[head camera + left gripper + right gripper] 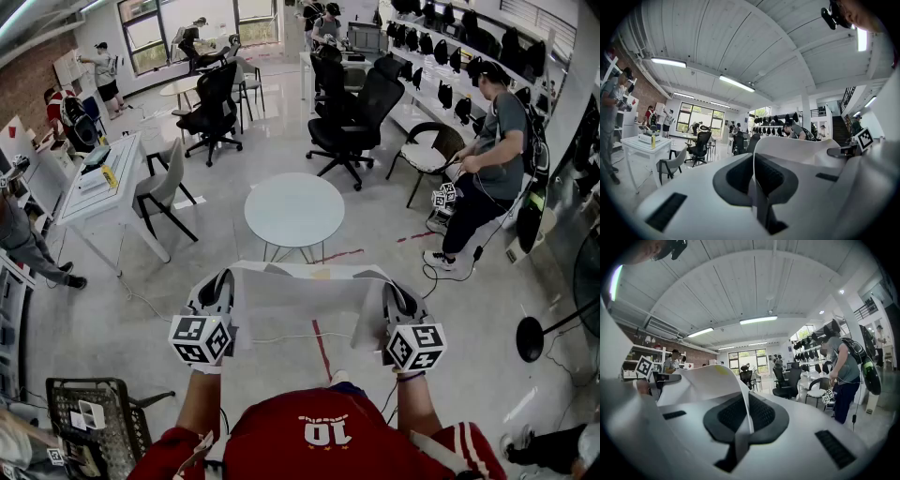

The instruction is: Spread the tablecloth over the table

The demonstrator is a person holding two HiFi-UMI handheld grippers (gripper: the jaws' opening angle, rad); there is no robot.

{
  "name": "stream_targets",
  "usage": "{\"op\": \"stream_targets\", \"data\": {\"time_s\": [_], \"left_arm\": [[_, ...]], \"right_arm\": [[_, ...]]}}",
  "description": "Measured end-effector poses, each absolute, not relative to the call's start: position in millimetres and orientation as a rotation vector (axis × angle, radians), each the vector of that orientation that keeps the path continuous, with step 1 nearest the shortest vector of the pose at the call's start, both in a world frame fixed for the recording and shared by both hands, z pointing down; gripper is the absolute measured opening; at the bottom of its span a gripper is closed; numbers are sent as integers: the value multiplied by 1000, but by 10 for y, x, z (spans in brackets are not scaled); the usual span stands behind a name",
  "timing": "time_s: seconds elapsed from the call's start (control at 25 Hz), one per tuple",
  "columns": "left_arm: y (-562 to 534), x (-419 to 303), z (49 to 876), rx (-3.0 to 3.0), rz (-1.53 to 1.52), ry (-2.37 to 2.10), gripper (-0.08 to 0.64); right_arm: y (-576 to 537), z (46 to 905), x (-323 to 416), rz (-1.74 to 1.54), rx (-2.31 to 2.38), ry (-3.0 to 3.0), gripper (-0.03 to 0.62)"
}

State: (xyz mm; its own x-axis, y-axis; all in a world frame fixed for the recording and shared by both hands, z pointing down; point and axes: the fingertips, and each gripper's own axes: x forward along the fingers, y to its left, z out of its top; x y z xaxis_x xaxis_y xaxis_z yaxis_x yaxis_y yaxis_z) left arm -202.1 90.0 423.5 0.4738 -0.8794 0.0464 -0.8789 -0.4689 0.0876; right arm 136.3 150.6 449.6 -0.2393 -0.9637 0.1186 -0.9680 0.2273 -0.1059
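Note:
A white tablecloth hangs stretched in the air between my two grippers, in front of my chest. My left gripper is shut on the tablecloth's left edge, and the cloth edge runs up between its dark pads. My right gripper is shut on the right edge, where a fold of the cloth is pinched between its pads. The round white table stands bare a little beyond the cloth.
Black office chairs stand behind the round table. A person in a grey shirt stands at the right by a cream chair. A white desk with a grey chair is at the left. A black wire basket sits near my left side.

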Motion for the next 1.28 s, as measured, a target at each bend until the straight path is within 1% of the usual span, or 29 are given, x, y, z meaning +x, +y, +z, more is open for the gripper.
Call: {"op": "stream_targets", "data": {"time_s": [1.28], "left_arm": [[930, -2020, 4166, 2615, -41, -1548, 9]], "right_arm": [[1608, 4409, 1373, 235, 1951, -2456, 15]]}}
